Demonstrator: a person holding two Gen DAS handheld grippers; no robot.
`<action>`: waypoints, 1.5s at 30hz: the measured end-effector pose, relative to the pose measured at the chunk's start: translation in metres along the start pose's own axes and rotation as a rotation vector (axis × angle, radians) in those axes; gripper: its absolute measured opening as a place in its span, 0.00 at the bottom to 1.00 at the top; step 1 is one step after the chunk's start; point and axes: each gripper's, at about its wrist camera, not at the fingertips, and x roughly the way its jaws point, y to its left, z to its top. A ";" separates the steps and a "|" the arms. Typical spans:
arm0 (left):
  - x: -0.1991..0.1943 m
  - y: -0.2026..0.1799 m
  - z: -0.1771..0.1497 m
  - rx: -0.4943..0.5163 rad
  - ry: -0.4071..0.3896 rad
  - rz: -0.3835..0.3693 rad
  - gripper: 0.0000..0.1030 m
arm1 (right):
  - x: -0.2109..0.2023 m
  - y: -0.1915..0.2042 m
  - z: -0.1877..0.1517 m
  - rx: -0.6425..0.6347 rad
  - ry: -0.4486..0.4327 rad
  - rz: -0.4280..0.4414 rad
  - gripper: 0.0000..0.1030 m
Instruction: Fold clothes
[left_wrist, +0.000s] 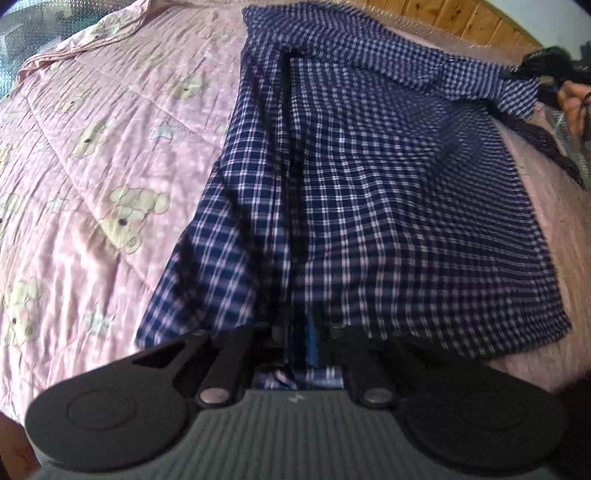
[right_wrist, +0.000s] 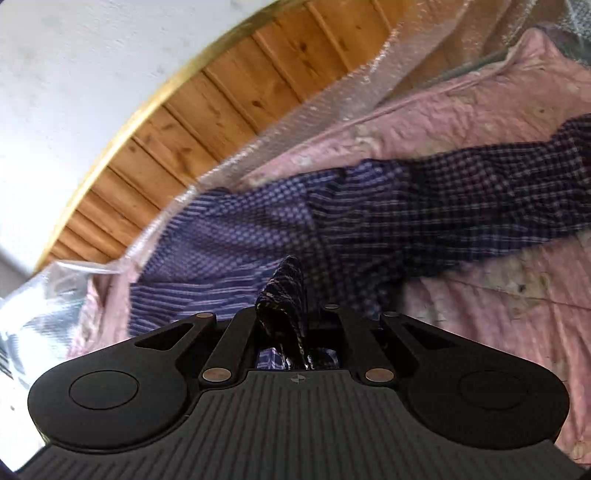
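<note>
A navy checked garment (left_wrist: 369, 184) lies spread over the pink bed, one side lifted. In the left wrist view my left gripper (left_wrist: 299, 330) is at its near edge. The cloth runs taut out of the jaws and covers the fingertips. At the far right of that view my right gripper (left_wrist: 546, 62) pinches a raised corner, a hand (left_wrist: 572, 103) behind it. In the right wrist view my right gripper (right_wrist: 291, 308) is shut on a bunched fold of the checked garment (right_wrist: 406, 221), which trails off to the right across the bed.
A pink quilt (left_wrist: 92, 166) with bear and star prints covers the bed. Wooden panelling (right_wrist: 184, 129) and a white wall (right_wrist: 74, 74) stand behind it. Clear plastic wrap (right_wrist: 295, 122) lies along the bed's far edge.
</note>
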 end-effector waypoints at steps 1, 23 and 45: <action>-0.008 0.002 0.001 -0.009 -0.020 -0.006 0.27 | 0.000 -0.002 -0.001 -0.007 -0.001 -0.016 0.13; 0.033 0.138 -0.004 -0.587 -0.121 -0.414 0.25 | 0.123 0.337 -0.066 -0.858 0.042 0.115 0.77; -0.014 0.122 -0.024 -0.570 -0.034 -0.272 0.20 | 0.302 0.377 -0.010 -0.858 0.172 0.066 0.47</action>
